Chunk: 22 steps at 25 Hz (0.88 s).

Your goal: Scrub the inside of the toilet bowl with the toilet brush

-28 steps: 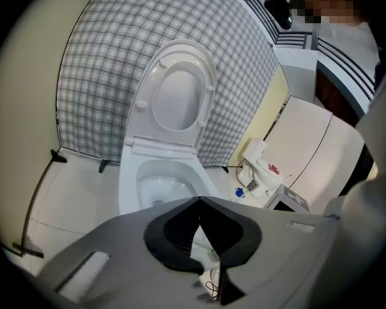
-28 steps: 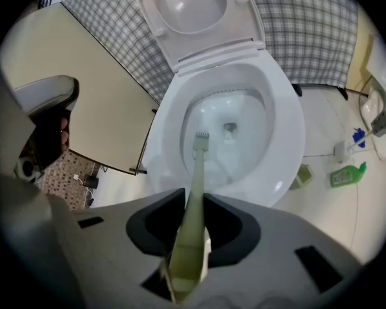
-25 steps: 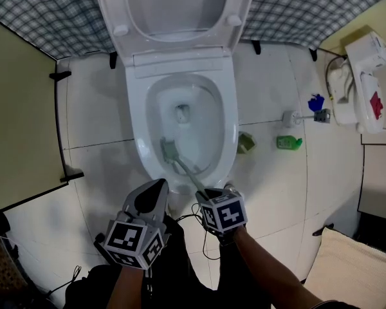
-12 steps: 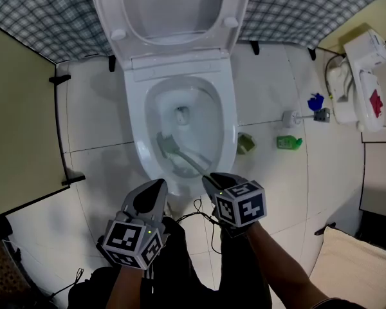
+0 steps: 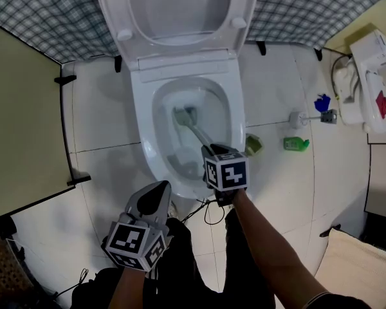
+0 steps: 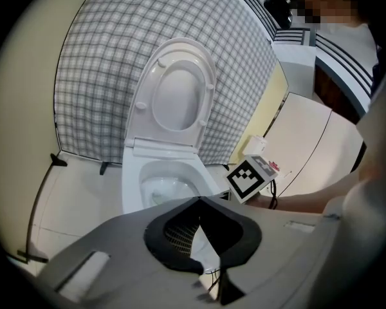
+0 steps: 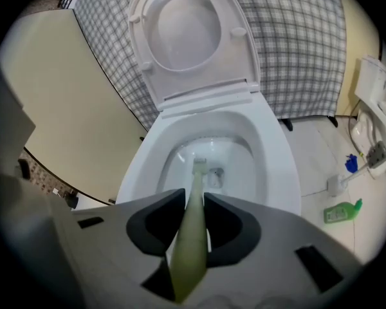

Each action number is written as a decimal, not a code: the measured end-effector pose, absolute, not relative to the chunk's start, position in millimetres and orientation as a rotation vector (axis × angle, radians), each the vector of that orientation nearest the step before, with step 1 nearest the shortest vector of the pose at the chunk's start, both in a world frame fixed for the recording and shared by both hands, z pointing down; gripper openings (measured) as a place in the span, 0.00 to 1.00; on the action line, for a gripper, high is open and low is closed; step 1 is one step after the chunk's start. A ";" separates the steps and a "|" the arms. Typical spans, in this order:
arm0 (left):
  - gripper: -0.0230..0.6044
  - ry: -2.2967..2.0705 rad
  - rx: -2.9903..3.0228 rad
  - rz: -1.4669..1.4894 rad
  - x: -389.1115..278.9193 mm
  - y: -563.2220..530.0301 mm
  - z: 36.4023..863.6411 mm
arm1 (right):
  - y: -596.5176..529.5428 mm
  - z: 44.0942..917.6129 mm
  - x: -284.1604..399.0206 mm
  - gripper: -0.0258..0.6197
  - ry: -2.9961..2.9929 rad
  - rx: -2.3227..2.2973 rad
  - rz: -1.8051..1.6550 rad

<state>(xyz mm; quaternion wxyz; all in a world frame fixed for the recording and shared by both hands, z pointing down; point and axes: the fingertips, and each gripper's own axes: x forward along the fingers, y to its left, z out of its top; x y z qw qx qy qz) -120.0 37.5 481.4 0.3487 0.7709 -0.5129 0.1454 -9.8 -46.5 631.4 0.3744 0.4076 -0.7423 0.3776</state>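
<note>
Inside the toilet bowl (image 5: 149, 148): the toilet brush (image 5: 185, 116) is sitting with its head down in the basin, just beside the drain opening, its green handle slanting up toward me
Right gripper (image 5: 213, 150): I am holding it over the front rim, pointing steeply down; its jaws are pinching the brush handle from both sides
Left gripper (image 5: 158, 190): I am holding it low in front of the bowl, touching nothing; its jaws are pressing together with nothing between them
Seat and lid (image 5: 180, 18): standing raised against the checked wall (image 5: 38, 18)
Floor (image 5: 103, 108): a green bottle (image 5: 296, 144) is lying right of the bowl, well apart from both grippers
</note>
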 end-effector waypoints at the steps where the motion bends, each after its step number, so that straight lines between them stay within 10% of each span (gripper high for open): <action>1: 0.04 -1.329 1.997 0.375 -119.3 37.8 482.0 | -45.0 636.7 -11.0 0.21 -1.882 1.032 0.975; 22: 0.04 -1.311 1.994 0.359 -101.6 50.0 482.1 | 96.2 599.7 30.4 0.21 -1.792 0.738 0.957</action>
